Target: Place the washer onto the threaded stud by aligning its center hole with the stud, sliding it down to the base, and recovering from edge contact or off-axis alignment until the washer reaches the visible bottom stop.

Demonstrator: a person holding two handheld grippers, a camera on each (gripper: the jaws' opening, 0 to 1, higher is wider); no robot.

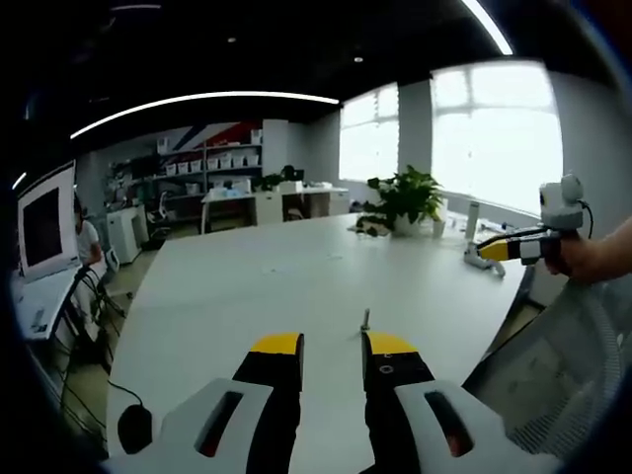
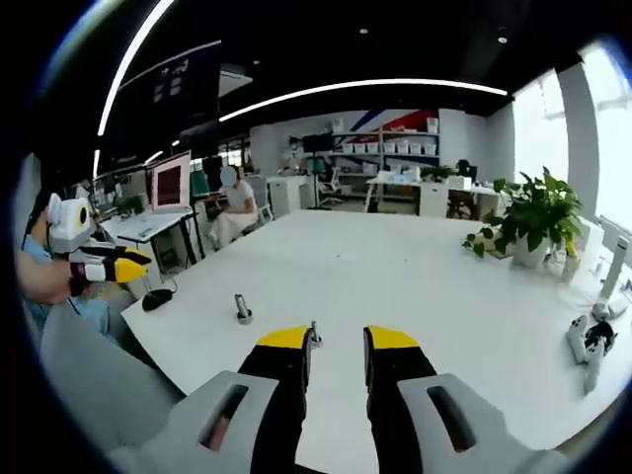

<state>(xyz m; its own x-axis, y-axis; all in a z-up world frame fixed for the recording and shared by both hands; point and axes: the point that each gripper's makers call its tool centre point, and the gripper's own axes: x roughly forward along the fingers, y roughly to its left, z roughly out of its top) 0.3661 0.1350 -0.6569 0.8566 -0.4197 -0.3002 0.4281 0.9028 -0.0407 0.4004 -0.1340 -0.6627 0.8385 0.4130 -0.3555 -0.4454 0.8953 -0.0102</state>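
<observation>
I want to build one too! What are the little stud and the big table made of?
The stud looks like metal: dull grey, standing on a small round base. It is too small to be sure. The table has a smooth white top with a soft sheen, maybe laminate or painted board.

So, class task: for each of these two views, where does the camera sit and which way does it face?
Left gripper view: rides the left gripper, facing across the white table toward the windows; threaded stud ahead, right gripper at right.
Right gripper view: rides the right gripper, facing the shelves; left gripper at left.
Shared: table, potted plant.
</observation>
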